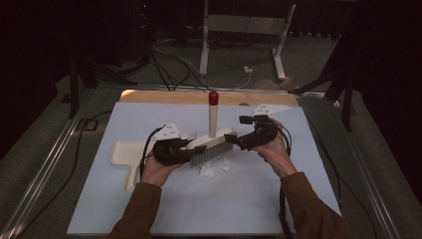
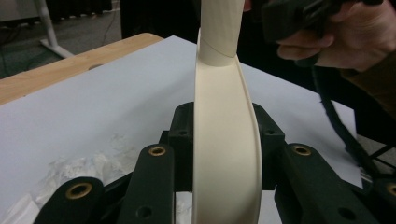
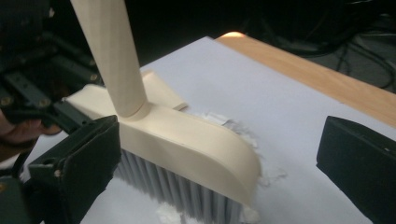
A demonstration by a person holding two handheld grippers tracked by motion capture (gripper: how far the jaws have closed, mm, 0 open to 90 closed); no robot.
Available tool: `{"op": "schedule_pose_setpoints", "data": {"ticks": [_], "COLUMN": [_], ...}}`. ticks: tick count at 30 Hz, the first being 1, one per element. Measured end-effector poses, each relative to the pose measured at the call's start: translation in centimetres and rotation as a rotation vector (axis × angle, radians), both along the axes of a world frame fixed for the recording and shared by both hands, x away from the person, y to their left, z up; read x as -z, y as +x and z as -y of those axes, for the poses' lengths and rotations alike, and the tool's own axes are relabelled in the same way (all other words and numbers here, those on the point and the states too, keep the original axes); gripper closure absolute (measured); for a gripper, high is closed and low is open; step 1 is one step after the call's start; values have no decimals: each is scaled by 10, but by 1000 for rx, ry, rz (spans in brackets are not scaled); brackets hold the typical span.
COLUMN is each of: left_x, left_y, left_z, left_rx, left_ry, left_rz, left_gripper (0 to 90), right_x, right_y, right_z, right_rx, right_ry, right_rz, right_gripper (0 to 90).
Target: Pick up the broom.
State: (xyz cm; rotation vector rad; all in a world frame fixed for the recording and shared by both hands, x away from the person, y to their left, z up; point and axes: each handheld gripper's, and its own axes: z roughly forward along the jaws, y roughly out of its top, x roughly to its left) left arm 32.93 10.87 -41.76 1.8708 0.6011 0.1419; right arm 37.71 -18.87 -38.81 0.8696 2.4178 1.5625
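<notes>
A cream hand brush (image 1: 211, 142) with grey bristles stands on the white sheet, its handle (image 1: 213, 119) upright and capped in red. My left gripper (image 1: 186, 149) is shut on the left end of the brush head (image 2: 226, 140), one jaw on each side. My right gripper (image 1: 234, 139) is open at the other end; the head's rounded end (image 3: 187, 135) lies between its wide-apart jaws (image 3: 224, 163), close to the left one. White paper scraps (image 1: 209, 169) lie under and around the bristles (image 3: 177, 186).
A cream dustpan (image 1: 122, 152) lies flat on the sheet to the left of my left hand. A strip of wooden tabletop (image 1: 169, 97) shows along the far edge. Cables and a metal stand (image 1: 244, 30) are on the floor beyond the table.
</notes>
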Motion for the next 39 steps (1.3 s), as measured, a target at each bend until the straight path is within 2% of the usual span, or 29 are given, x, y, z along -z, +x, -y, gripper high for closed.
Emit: {"op": "schedule_pose_setpoints", "data": {"ticks": [6, 8, 9, 10, 14, 17, 19, 20, 23, 25, 28, 31, 34, 37, 39], "left_x": [-1, 0, 0, 0, 2, 3, 3, 3, 3, 3, 3, 3, 4, 5, 7], "left_y": [0, 1, 1, 1, 2, 2, 1, 2, 2, 3, 3, 4, 4, 2, 2], "left_z": [-4, -5, -6, -6, -8, -9, -9, -9, -11, -12, -14, -15, -15, -15, -17], "left_rx": [52, 68, 76, 89, 126, 147, 158, 164, 181, 192, 195, 191, 181, 209, 248], "left_ry": [-15, -25, -30, -35, -48, -62, -68, -72, -103, -113, -122, -138, -133, -148, -178], "left_rz": [-10, -16, -22, -26, -39, -44, -43, -44, -50, -55, -61, -69, -72, -77, -84], "left_gripper": [694, 694, 694, 694, 694, 693, 692, 692, 687, 680, 652, 632, 609, 622, 665], "right_x": [7, 9, 10, 11, 12, 12, 12, 12, 15, 16, 19, 20, 21, 22, 23], "right_y": [5, 6, 6, 6, 2, 1, 1, 1, -1, -2, -3, -3, -3, -3, -2], "right_z": [-14, -18, -19, -19, -24, -23, -22, -22, -23, -22, -21, -20, -21, -23, -23], "right_rx": [-95, -142, -195, -231, -313, -376, -421, -421, -469, -494, -541, -565, -571, -590, -611], "right_ry": [-40, -48, -40, -38, -58, -49, -55, -55, -89, -92, -63, -43, -39, -42, -44], "right_rz": [-11, -22, -35, -38, -30, -33, -40, -40, -43, -48, -69, -84, -108, -143, -155], "right_gripper": [11, 70, 154, 178, 257, 390, 436, 436, 486, 520, 588, 621, 641, 648, 631]}}
